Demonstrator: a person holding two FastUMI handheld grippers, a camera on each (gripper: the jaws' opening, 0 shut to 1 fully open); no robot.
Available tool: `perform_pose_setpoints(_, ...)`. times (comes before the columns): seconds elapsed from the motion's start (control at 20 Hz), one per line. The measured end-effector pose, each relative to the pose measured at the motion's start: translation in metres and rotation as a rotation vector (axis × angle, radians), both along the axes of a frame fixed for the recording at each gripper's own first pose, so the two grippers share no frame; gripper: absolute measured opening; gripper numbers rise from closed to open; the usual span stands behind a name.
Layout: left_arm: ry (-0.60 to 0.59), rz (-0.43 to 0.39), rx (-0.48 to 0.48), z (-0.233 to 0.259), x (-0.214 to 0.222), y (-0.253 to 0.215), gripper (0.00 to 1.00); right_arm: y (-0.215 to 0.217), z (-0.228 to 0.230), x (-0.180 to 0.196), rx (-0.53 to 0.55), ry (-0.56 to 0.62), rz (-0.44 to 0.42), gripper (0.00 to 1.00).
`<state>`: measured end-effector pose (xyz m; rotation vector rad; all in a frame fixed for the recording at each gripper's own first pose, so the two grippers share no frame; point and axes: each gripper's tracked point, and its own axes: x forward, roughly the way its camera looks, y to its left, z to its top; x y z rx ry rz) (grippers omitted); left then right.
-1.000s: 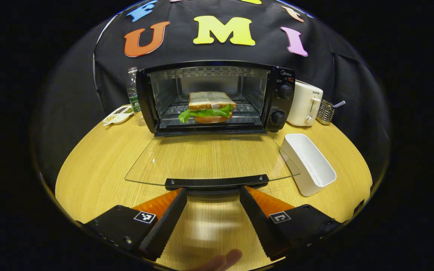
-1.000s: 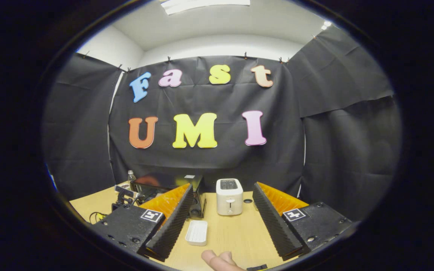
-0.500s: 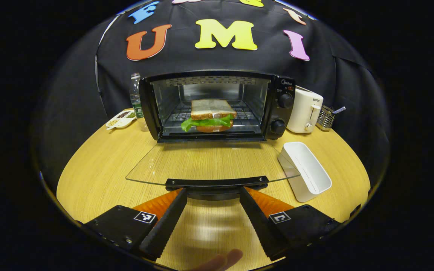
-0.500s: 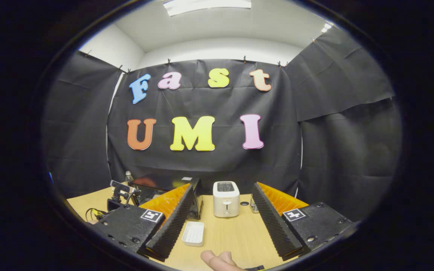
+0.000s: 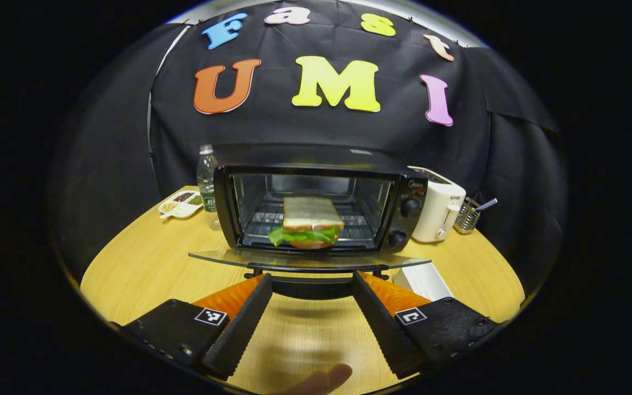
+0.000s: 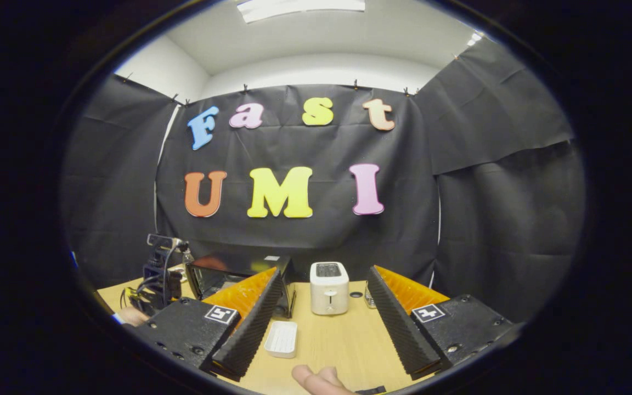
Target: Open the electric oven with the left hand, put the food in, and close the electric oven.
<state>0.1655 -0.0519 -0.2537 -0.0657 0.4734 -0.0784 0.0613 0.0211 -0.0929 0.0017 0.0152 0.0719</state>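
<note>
Right gripper [image 6: 321, 321] fingers apart — toaster [image 6: 329, 287], oven [image 6: 223, 271]

1 oven [image 5: 316, 203], 1 sandwich [image 5: 309, 221], 1 toaster [image 5: 436, 211], 1 bottle [image 5: 206, 178].

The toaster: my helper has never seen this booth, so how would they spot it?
Find the black electric oven on the wooden table. The toaster stands right beside its knob side, ahead of a wire cutlery holder. It is the one white upright appliance there.

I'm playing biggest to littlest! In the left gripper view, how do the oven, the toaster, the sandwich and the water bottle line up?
1. oven
2. toaster
3. sandwich, nearly the toaster's size, so this order is unsure
4. water bottle, partly hidden behind the oven
</note>
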Motion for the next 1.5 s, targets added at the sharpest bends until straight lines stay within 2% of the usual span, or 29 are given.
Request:
perform_pose_setpoints(0.3,-0.086,0.0,-0.045,0.036,0.046,0.002,0.99,-0.007,-0.001,-0.006,-0.008,-0.003,-0.023,1.0)
perform_pose_setpoints(0.35,-0.108,-0.002,-0.041,0.043,0.057,0.003,0.9,-0.008,0.001,-0.009,-0.006,-0.006,-0.028,1.0)
perform_pose_setpoints(0.4,-0.124,0.005,-0.025,0.05,0.065,0.007,0.99,-0.01,0.001,-0.011,-0.005,-0.007,-0.036,1.0)
perform_pose_setpoints(0.55,-0.147,0.038,0.024,0.067,0.068,0.019,0.98,-0.014,-0.002,-0.017,0.001,0.001,-0.057,1.0)
perform_pose_setpoints(0.8,-0.243,0.042,0.007,0.117,0.017,0.027,0.95,-0.015,0.001,-0.032,0.013,0.007,-0.073,1.0)
perform_pose_setpoints(1.1,-0.354,0.047,0.066,0.168,-0.067,0.039,0.95,-0.009,0.016,-0.066,0.028,-0.024,-0.072,1.0)
perform_pose_setpoints(1.35,-0.382,0.046,0.039,0.192,-0.142,0.036,0.95,-0.003,0.034,-0.1,0.036,-0.058,-0.051,1.0)
perform_pose_setpoints(1.5,-0.425,0.033,0.044,0.208,-0.179,0.029,0.95,0.001,0.045,-0.118,0.004,-0.089,-0.043,1.0)
